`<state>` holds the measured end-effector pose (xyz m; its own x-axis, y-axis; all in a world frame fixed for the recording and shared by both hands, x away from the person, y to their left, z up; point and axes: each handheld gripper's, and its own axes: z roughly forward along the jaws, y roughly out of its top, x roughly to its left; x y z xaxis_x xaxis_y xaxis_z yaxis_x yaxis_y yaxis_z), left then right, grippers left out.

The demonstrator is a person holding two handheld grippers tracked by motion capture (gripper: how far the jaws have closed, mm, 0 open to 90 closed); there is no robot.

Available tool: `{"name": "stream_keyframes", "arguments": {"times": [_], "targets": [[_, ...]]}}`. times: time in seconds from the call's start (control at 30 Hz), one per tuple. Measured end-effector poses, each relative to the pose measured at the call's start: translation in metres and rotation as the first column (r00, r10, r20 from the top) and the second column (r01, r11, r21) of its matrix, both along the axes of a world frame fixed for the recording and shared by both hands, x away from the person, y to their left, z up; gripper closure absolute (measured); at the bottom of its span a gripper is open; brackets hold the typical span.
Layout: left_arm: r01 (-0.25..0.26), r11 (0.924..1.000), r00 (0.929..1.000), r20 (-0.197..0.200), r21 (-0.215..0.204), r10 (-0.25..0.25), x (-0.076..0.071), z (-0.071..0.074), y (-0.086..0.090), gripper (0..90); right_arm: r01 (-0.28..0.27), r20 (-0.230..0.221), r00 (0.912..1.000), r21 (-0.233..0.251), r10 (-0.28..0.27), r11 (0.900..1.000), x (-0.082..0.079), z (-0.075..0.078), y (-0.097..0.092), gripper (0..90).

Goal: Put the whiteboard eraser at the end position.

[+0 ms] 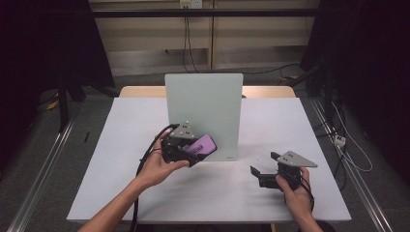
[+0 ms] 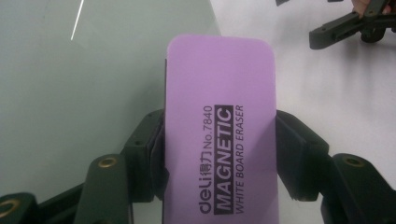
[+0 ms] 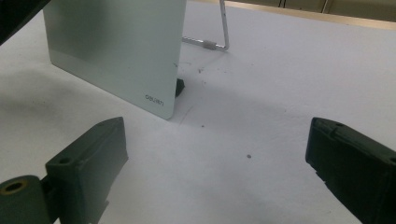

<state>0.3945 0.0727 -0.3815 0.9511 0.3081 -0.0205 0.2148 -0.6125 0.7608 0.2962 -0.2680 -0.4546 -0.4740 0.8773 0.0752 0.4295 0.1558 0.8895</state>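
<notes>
Two grippers above a white table (image 1: 290,125), one in each hand of a person.

Purple whiteboard eraser (image 2: 219,116) between the jaws of the left gripper (image 1: 193,153), clamped from both long sides, about at the middle of its length. Printed face toward the camera in the left gripper view, with the words "deli No.7840 MAGNETIC WHITE BOARD ERASER" along its length. Far, rounded end well beyond the jaw tips. Raised off the table, tilted, just in front of the lower part of an upright pale green board (image 1: 203,106). Cannot tell whether touching the board or only very near. Left hand (image 1: 157,169) around the back of this gripper, cable down along the forearm.

Right gripper (image 1: 264,163) well apart from the eraser, to the right of the board, low over the table, in the right hand (image 1: 296,193). Jaws spread wide, nothing between them except bare table with a few dark specks, as seen in the right gripper view. Pointed toward the board's lower corner with the small "deli" mark (image 3: 154,99). Small dark foot (image 3: 179,87) behind that corner, and a thin wire stand (image 3: 224,28) farther back on the table.
</notes>
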Motion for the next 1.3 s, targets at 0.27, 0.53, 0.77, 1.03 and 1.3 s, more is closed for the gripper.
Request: {"name": "stream_keyframes", "arguments": {"times": [0.27, 0.53, 0.77, 1.03, 1.3], "targets": [[0.015, 0.9996, 0.9994, -0.030, 0.023, -0.015, -0.007, -0.002, 0.010, 40.8, 0.007, -0.011, 0.9999, -0.001, -0.007, 1.0000, 0.004, -0.001, 0.003, 5.9], [0.017, 0.9985, 0.9979, -0.063, 0.051, -0.014, -0.010, -0.008, 0.014, 40.9, -0.002, -0.011, 0.9999, -0.003, 0.002, 1.0000, 0.003, -0.001, 0.003, 5.8], [0.055, 0.9939, 0.9966, -0.066, 0.095, -0.049, -0.019, -0.011, 0.009, 40.8, -0.001, -0.005, 1.0000, 0.003, 0.001, 1.0000, 0.002, -0.001, 0.000, 5.7], [0.078, 0.9900, 0.9948, -0.073, 0.118, -0.070, -0.028, -0.013, 0.002, 40.8, -0.005, -0.005, 1.0000, 0.012, 0.005, 0.9999, 0.003, -0.001, -0.001, 5.8], [0.125, 0.9793, 0.9895, -0.091, 0.159, -0.112, -0.035, -0.018, -0.010, 40.8, -0.012, -0.004, 0.9999, 0.015, 0.012, 0.9998, 0.005, -0.001, 0.000, 5.9]]}}
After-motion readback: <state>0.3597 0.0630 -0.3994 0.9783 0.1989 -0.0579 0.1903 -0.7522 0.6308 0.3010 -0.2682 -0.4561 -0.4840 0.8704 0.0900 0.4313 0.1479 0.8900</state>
